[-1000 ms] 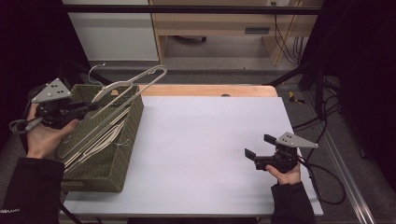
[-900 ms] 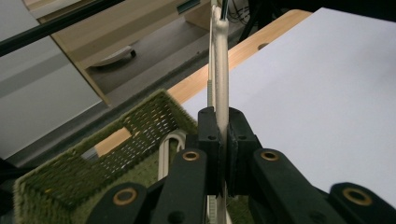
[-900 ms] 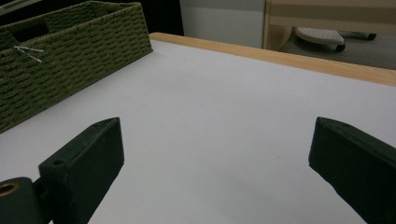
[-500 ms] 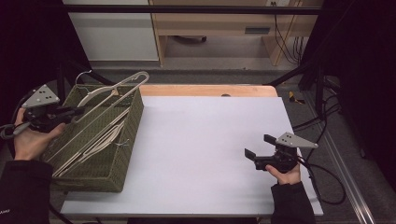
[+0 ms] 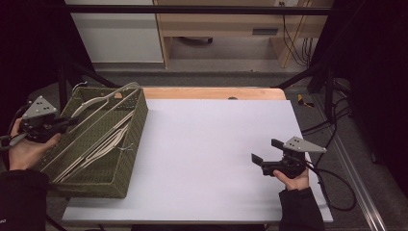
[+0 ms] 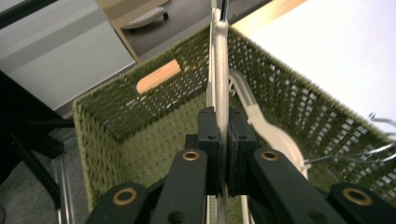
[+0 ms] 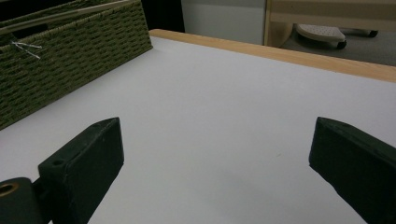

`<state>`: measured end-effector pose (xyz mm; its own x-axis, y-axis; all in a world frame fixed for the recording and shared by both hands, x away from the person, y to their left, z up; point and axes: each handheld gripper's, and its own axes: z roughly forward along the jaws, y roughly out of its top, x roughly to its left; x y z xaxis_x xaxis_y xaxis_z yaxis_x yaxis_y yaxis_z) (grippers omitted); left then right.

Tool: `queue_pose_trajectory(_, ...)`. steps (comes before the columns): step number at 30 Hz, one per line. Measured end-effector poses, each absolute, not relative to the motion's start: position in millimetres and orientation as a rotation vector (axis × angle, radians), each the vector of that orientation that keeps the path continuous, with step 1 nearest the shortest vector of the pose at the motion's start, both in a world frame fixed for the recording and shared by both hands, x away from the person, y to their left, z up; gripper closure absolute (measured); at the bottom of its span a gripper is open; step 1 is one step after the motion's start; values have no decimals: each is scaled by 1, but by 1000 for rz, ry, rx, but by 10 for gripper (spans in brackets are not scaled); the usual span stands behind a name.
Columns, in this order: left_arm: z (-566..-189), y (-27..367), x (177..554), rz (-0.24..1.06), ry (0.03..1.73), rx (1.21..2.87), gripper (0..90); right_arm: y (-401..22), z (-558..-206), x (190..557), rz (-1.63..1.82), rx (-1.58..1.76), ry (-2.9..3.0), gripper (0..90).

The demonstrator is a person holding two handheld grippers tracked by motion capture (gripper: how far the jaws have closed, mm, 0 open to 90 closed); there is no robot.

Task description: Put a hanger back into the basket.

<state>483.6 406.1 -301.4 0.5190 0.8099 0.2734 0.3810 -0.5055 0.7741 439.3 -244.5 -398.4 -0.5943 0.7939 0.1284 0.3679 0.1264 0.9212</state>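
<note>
While left claw (image 6: 223,154) clamps pale hanger (image 6: 218,70) inside green basket (image 5: 130,144), nothing yet delivered; right claw (image 5: 263,157) gapes empty over bare white surface (image 5: 207,144), basket well apart.

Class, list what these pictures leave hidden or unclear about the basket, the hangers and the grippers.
- Hanger: its top is cut off by the left gripper view's upper edge.
- Hanger count in the basket: high view, overlapping, too small.
- Basket floor: left gripper view, hidden behind the left hand-held gripper.

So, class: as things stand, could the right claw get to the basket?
Probably yes: the right claw is open and bare white table lies between it and the basket.
</note>
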Motion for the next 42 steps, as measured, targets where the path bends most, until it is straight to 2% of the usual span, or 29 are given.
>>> queue_pose_trajectory(11,-325,410,483,850,998,2155,862,-244,-399,440,1460,1117,2021,37)
queue_pose_trajectory(22,-373,406,489,866,1048,2175,861,-242,-400,440,1458,1114,2026,37)
queue_pose_trajectory(32,-381,411,490,726,1112,2243,827,-241,-401,440,1458,1117,2033,39)
queue_pose_trajectory(37,-384,402,494,540,1160,2273,762,-240,-401,440,1456,1107,2037,40)
queue_pose_trajectory(42,-388,393,493,516,1166,2306,739,-240,-400,440,1458,1109,2036,40)
